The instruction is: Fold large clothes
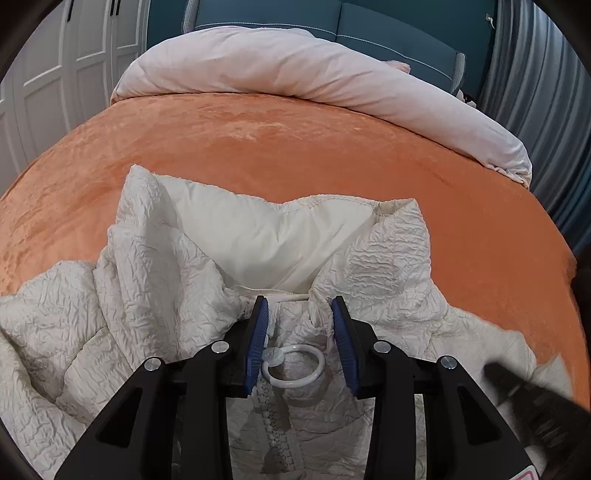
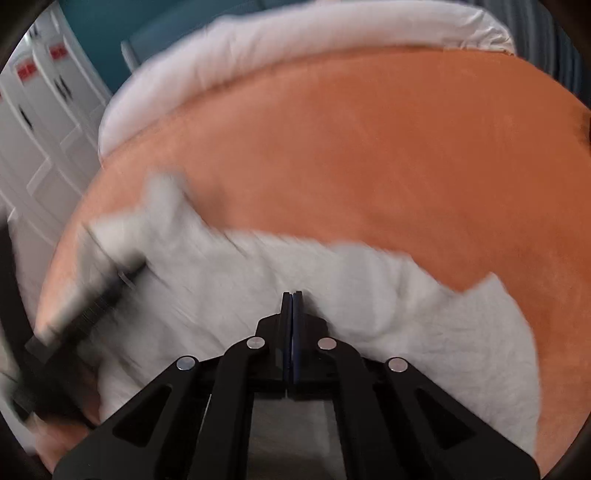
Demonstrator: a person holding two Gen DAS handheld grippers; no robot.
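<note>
A white crinkled puffer jacket [image 1: 155,295] lies spread on the bed, on an orange plush blanket [image 1: 295,147] that covers the mattress. Its collar is turned open and shows the smooth cream lining [image 1: 258,236]. The jacket takes the near part of the bed, and the far part of the blanket is bare up to a rolled pale pink duvet [image 1: 295,74] at the head.

The left gripper [image 1: 300,310] hangs over the collar with its jaws apart. Between the blue pads [image 1: 258,339] lies the white ring pull [image 1: 295,365] of the zipper, at the top of the zipper teeth [image 1: 275,413]. The pull lies close against the left pad, but the pads do not press on it.

The right wrist view is blurred. The right gripper [image 2: 292,295] has its jaws closed together with nothing between them, above the jacket. Behind the bed there are a teal headboard [image 1: 388,33] and white wardrobe doors [image 1: 55,74].
</note>
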